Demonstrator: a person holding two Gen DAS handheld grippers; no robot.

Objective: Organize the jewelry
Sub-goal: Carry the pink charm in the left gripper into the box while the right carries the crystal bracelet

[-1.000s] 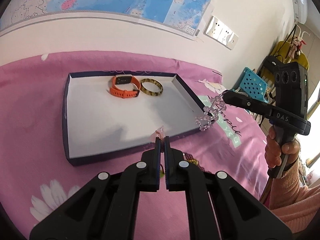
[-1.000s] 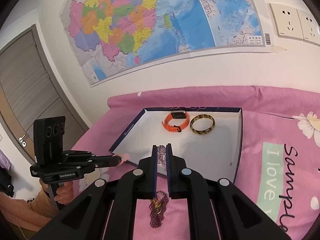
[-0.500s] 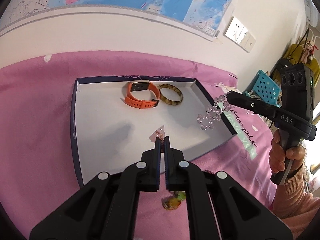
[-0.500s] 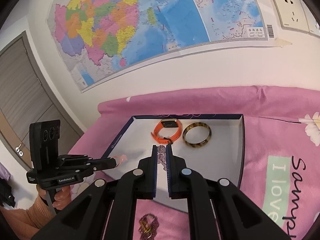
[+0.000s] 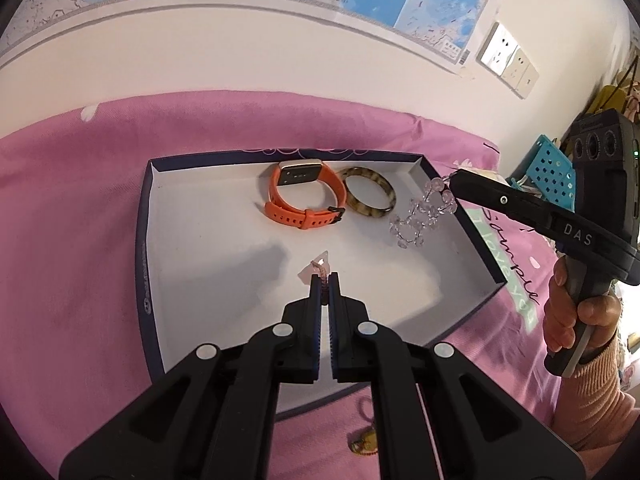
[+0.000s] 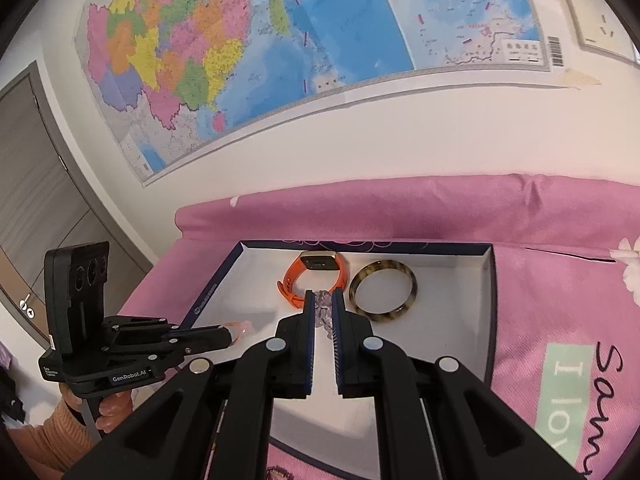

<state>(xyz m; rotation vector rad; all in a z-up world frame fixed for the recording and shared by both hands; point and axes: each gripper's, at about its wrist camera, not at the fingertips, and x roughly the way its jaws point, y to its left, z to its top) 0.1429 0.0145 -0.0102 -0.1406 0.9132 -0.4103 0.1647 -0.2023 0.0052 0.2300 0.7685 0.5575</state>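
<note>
Pink floral bedsheet [image 5: 72, 208] below wall map [image 6: 256, 40]; left gripper [image 5: 325, 280] pinches pink charm [image 5: 318, 268], right gripper [image 6: 323, 300] clear bead bracelet [image 5: 424, 216], over white tray [image 5: 224, 248].

"DAS" is read in white letters on the black body of the right gripper [image 5: 450, 186]. "GenRobot.AI" is read on a small label on the left gripper [image 6: 240, 330]. On the pink bed cover [image 6: 560, 320], a pale green patch bears "I lov", cut off by the frame edge, with black script beside it not clearly legible.
</note>
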